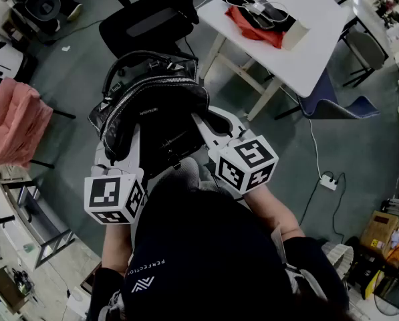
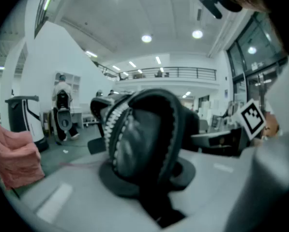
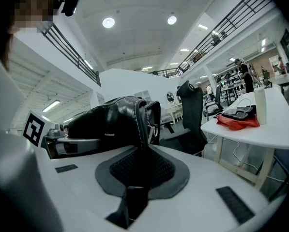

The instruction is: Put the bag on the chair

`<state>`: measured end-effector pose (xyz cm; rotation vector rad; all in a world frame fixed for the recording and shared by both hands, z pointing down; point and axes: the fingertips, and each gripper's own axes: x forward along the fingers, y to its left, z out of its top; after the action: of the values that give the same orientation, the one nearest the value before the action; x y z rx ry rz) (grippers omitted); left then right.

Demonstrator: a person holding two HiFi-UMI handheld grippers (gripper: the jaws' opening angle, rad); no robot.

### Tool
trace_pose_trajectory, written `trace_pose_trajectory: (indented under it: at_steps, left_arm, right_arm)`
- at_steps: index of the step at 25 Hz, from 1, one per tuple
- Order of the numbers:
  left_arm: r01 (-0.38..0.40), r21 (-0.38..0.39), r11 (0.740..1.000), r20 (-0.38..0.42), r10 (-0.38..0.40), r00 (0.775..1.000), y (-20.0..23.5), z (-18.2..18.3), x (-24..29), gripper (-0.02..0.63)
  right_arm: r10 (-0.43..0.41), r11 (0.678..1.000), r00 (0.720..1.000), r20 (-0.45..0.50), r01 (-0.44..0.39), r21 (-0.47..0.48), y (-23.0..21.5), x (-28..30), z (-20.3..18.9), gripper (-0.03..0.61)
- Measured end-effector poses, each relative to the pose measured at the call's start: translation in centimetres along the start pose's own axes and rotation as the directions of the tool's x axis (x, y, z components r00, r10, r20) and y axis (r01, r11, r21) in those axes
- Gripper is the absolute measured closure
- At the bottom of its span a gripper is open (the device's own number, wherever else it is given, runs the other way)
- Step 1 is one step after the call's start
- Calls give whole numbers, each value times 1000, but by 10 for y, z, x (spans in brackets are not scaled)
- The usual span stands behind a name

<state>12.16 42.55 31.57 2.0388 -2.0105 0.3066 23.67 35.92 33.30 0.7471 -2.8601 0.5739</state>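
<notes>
Standing beyond the bag (image 1: 152, 102) are a chair (image 1: 146, 22) and white table (image 1: 319, 45)

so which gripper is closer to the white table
Right. The right gripper grips the black bag on the side facing the white table; the left gripper grips the bag's far side, towards the pink cloth.

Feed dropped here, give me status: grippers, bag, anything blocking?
Shut on black handbag: left gripper, right gripper. Handbag held aloft, not yet on office chair ahead. Nothing seen between them.
</notes>
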Motion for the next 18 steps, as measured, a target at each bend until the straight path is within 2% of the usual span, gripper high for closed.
trace_pose_trajectory:
  at_steps: [6,18]
  left_arm:
    - [2,-47,999,-20,-3,1000,7,-5,-2,543]
    - [-29,-71,997,-67,24,997,22,-19,9,543]
  right_arm:
    - [17,1000,1000,-15,-17,-5,3,7,-3,537]
    - [39,999,996,-82,-38,15,-2,31,-17,534]
